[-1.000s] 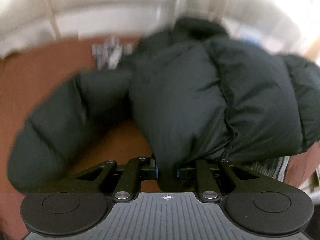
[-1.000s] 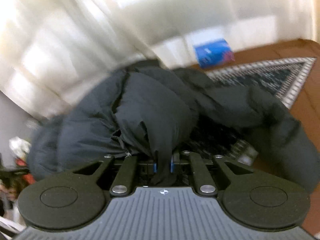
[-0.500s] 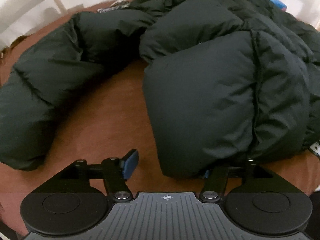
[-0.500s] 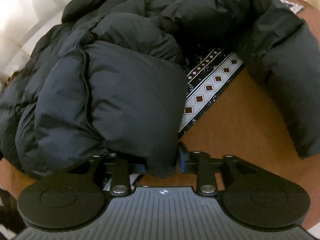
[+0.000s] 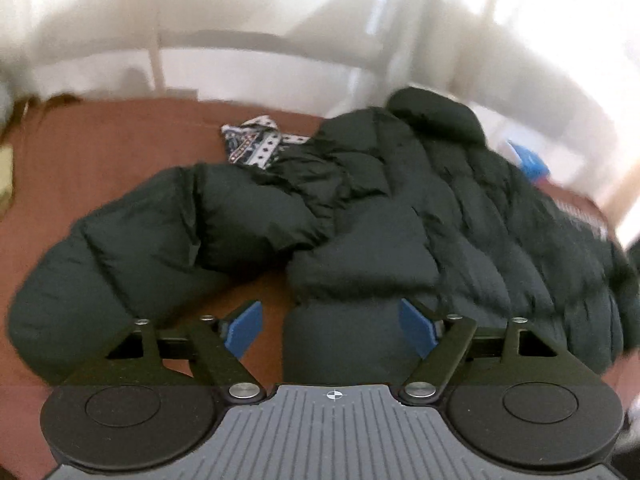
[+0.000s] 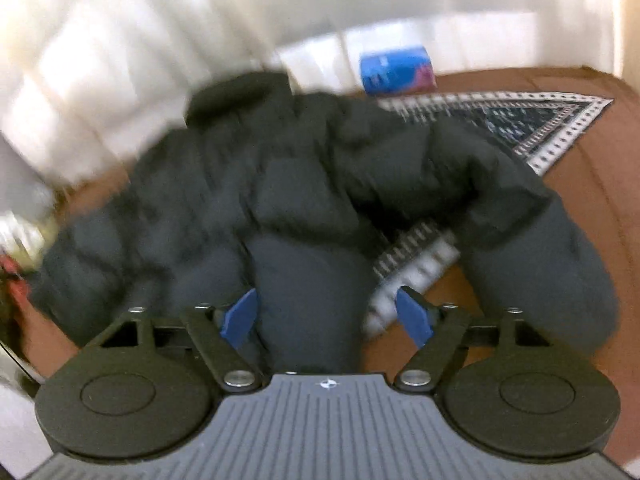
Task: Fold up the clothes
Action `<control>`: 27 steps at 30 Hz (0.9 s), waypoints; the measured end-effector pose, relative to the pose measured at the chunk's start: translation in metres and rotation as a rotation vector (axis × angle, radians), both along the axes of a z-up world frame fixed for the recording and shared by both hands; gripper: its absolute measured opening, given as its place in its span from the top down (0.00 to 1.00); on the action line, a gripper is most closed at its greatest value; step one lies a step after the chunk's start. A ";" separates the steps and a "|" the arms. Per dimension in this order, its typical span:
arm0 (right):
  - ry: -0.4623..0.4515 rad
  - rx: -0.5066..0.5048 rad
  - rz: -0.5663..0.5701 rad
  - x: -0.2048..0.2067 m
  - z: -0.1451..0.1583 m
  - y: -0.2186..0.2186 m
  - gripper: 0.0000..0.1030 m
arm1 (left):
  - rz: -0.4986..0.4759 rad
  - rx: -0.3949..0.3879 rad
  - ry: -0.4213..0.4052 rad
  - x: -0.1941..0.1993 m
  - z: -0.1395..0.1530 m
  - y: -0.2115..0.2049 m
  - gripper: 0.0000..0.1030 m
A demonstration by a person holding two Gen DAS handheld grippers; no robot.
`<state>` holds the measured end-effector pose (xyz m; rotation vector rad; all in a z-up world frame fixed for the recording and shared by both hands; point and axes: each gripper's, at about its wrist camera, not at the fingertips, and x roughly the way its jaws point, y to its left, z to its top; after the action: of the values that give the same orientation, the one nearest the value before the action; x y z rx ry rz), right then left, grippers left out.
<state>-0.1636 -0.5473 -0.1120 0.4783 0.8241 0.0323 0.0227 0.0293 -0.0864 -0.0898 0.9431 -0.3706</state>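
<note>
Both grips let go since a second ago: left gripper (image 5: pixel 331 330) and right gripper (image 6: pixel 327 318) fingers opening, apart, jacket (image 5: pixel 400 220) hem between them unpinched. Jacket lies heaped on brown worktop (image 5: pixel 100 144), over a patterned cloth (image 6: pixel 540 120).

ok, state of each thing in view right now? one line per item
dark puffy quilted jacket: lying crumpled on the brown surface, hem between both grippers' jaws, not clamped
left gripper: jaws opening, blue pads off the fabric
right gripper: jaws opening, pads off the fabric
patterned cloth: flat, partly under the jacket
blue package: blurred, state unclear
</note>
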 end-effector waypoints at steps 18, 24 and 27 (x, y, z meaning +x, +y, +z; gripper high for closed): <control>0.155 0.232 -0.059 0.055 -0.097 0.004 0.54 | -0.054 0.088 0.113 0.021 -0.086 -0.044 0.64; 0.101 0.325 -0.066 0.044 -0.064 -0.010 0.81 | -0.068 0.103 0.096 0.010 -0.054 -0.032 0.74; 0.134 0.276 -0.053 0.041 -0.059 -0.012 0.81 | -0.102 0.157 0.111 0.006 -0.057 -0.031 0.74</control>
<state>-0.1231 -0.5594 -0.1707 0.7685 0.9430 0.0657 0.0283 -0.0015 -0.1438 0.0817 1.0857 -0.3871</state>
